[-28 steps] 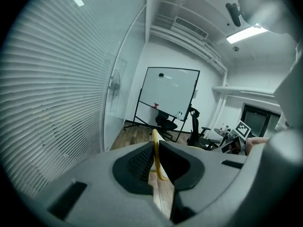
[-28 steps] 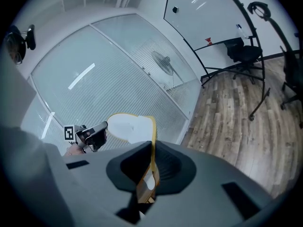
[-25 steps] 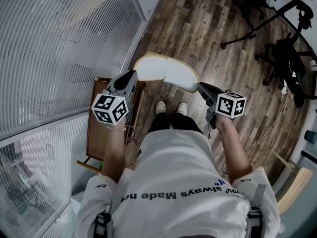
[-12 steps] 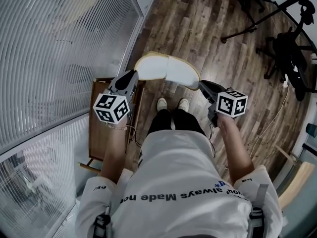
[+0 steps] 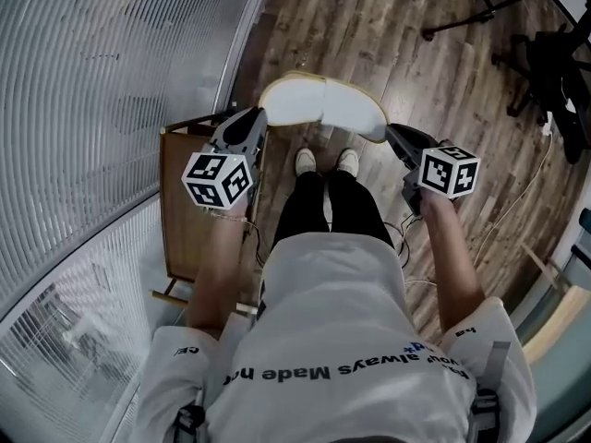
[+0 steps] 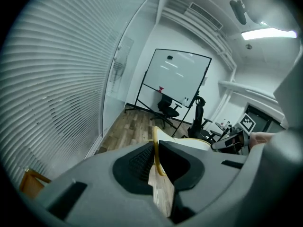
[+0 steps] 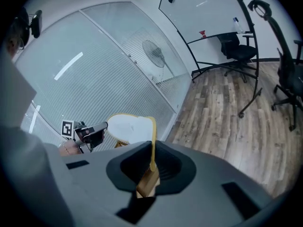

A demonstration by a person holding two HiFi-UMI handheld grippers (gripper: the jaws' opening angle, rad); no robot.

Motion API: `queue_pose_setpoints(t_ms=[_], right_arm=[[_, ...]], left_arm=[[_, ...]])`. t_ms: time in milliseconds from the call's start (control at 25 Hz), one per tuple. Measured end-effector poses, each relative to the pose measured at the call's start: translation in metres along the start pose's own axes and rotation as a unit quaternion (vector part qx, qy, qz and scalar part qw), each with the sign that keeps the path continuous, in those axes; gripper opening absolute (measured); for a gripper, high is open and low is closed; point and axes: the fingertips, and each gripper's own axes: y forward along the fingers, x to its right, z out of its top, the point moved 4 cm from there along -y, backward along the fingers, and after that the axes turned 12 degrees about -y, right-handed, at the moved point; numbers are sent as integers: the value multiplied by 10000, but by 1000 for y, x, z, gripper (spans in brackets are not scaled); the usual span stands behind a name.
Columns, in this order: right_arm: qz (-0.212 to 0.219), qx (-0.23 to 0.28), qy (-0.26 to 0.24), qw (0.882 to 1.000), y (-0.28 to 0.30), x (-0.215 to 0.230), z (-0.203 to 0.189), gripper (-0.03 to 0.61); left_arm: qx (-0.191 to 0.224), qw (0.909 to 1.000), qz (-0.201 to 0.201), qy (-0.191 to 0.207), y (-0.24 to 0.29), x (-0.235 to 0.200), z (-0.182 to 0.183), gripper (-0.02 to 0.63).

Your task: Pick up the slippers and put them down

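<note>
1. Head view first: the slippers hang in the air in front of the person, above the white shoes, stretched between the two grippers.
2. They show as a flat, white, oval shape with a thin yellow rim and a soft crease across the middle. Whether that is one piece or two pressed together, I cannot tell.
3. The left gripper is pinched on the left end; its checkered marker cube sits over the wrist.
4. The left gripper view confirms it: the grey moulded jaws of the left gripper are clamped on the yellow edge, and the white face of the slippers runs away beyond them.
5. The right gripper bites the opposite end.
6. The right gripper view shows the right gripper with its jaws drawn in tight on the thin rim. From here the slippers are a pale oval reaching across to the left gripper.
7. Below the left arm stands a brown wooden stand, square-cornered and plain.
8. The floor is dark, grainy wood plank, and to the left curves a ribbed glass wall lined with fine horizontal slats.
9. A black office chair stands well apart at the right, and a whiteboard on a black frame stands further off.
</note>
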Motion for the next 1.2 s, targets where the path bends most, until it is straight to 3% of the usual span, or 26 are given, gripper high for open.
queue_pose_setpoints(t_ms=[480, 920, 1200], right_arm=[[-16, -465, 304, 9985, 65, 101, -22, 28], [-94, -703, 467, 9964, 148, 171, -89, 28], [-120, -903, 270, 9955, 203, 217, -131, 28]], left_arm=[[-510, 9975, 471, -157, 115, -36, -37, 38], [-807, 9933, 758, -339, 188, -95, -111, 38], [-955, 9916, 834, -259, 243, -141, -167, 38]])
